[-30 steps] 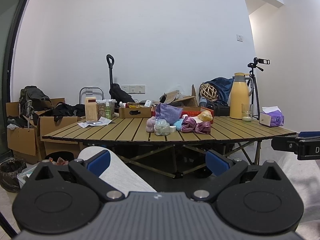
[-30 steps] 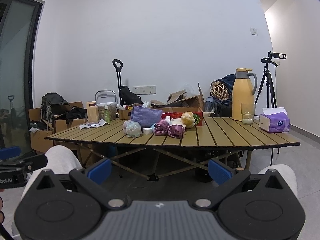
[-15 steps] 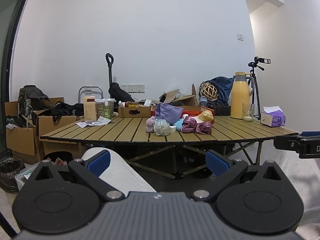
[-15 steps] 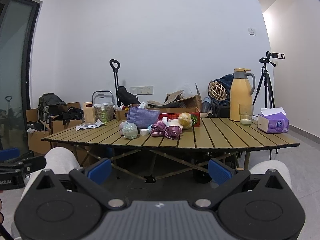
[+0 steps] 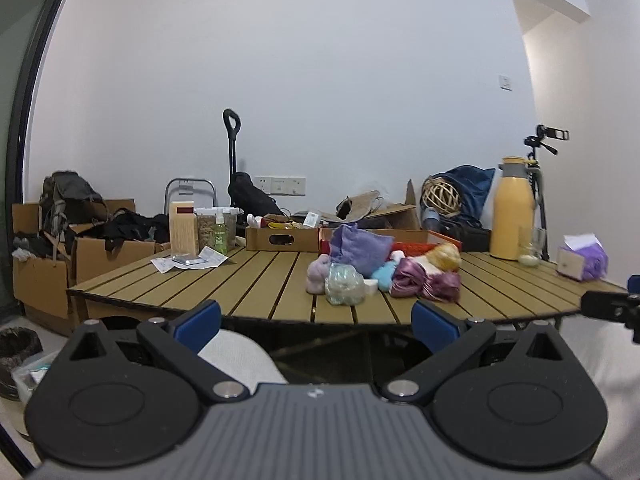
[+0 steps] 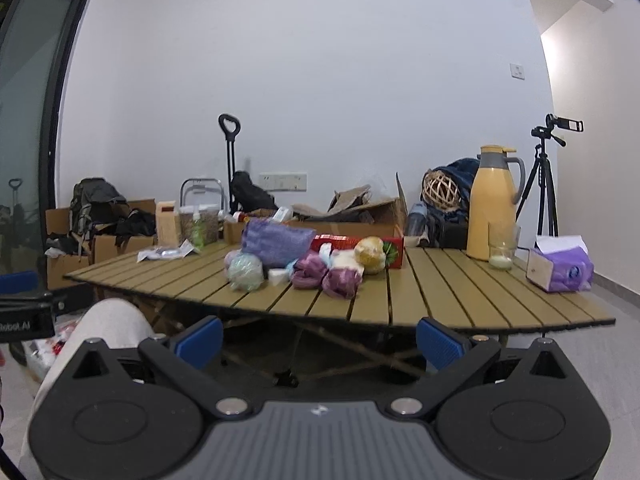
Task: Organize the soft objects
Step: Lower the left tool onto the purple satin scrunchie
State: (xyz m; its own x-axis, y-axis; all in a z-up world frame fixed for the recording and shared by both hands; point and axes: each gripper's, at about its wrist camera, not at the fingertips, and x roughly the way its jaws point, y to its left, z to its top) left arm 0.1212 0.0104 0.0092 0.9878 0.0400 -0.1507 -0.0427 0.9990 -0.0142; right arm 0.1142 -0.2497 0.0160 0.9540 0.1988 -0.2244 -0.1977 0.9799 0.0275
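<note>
A heap of soft things lies mid-table on the slatted wooden table (image 5: 256, 280) (image 6: 440, 292): a lilac cloth pouch (image 5: 359, 247) (image 6: 276, 242), a pale green bundle (image 5: 344, 289) (image 6: 245, 271), shiny purple fabric (image 5: 424, 282) (image 6: 325, 276), a yellow plush (image 5: 443, 257) (image 6: 370, 255) and a red box (image 6: 360, 243) behind. My left gripper (image 5: 316, 324) is open, low before the table's near edge, well short of the heap. My right gripper (image 6: 320, 338) is open too, below the table edge. Neither holds anything.
A yellow thermos (image 5: 512, 208) (image 6: 490, 204), a glass (image 6: 501, 249) and a purple tissue box (image 5: 582, 262) (image 6: 560, 266) stand at the table's right. Bottles, a wooden box (image 5: 183, 227) and papers lie at the left. Cardboard boxes (image 5: 44, 280), a tripod (image 6: 544, 184) and a person's knees (image 5: 240, 356) (image 6: 100, 328) are nearby.
Both grippers have risen and moved toward the table, so its top shows more from above. Both have stayed open and the heap has not moved.
</note>
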